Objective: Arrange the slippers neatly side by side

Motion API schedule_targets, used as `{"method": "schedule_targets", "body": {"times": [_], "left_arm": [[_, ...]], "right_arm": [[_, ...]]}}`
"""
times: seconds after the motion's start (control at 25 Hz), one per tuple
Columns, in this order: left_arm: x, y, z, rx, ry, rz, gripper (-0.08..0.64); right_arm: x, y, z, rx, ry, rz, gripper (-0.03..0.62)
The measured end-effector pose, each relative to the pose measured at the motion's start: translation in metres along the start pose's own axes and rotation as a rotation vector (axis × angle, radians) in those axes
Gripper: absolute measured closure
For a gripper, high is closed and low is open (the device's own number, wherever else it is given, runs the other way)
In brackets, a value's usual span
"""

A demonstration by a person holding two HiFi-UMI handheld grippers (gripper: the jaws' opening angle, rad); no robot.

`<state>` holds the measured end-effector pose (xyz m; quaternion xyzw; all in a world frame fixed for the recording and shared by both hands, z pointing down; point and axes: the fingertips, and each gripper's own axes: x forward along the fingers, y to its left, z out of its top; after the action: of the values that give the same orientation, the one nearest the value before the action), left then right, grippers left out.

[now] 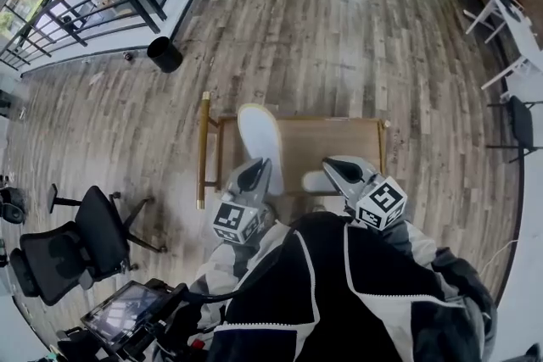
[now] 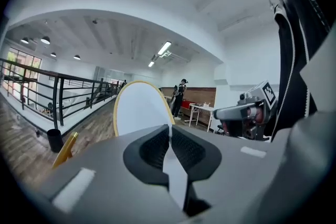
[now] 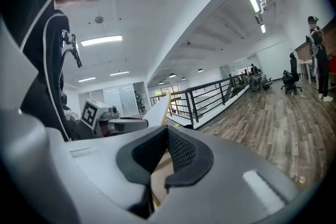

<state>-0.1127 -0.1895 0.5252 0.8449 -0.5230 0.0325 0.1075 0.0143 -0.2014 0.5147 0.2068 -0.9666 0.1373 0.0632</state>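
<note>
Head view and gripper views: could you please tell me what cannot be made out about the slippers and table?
- Slipper in the left tool: head view, near end hidden by the tool.
- White piece at the right tool: head view, mostly covered by the tool; possibly the second slipper.
- Tan strip between that tool's jaws: right gripper view, too little shows to name it.
- Table: head view, near edge hidden by the person's jacket.

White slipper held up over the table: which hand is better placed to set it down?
Probably the left: the left claw is already shut on the white yellow-rimmed slipper, raised above the wooden table.
</note>
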Motion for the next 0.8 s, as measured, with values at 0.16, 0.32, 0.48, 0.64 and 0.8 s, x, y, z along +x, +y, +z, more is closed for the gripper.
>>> {"method": "schedule_targets", "body": {"times": [0.16,0.32,0.48,0.64,0.8], "left_arm": [[-0.017,-0.012,0.031,0.034,-0.067,0.000,0.529],[-0.026,-0.023,0.034,0.073,-0.095,0.003,0.529],[-0.028,-0.020,0.027,0.024,-0.071,0.016,0.529],[-0.028,-0.019,0.028,-0.003,-0.087,0.010,0.529],[-0.024,-0.017,0.028,-0.017,-0.066,0.021,0.529]], "right_arm": [[0.014,0.007,0.001,-0.006,-0.003,0.033,0.588],[0.019,0.010,0.000,-0.013,-0.006,0.056,0.588],[0.022,0.015,0.001,0.005,-0.009,0.076,0.588],[0.023,0.017,0.002,0.009,-0.002,0.081,0.588],[0.020,0.014,0.001,0.007,-0.002,0.074,0.588]]}}
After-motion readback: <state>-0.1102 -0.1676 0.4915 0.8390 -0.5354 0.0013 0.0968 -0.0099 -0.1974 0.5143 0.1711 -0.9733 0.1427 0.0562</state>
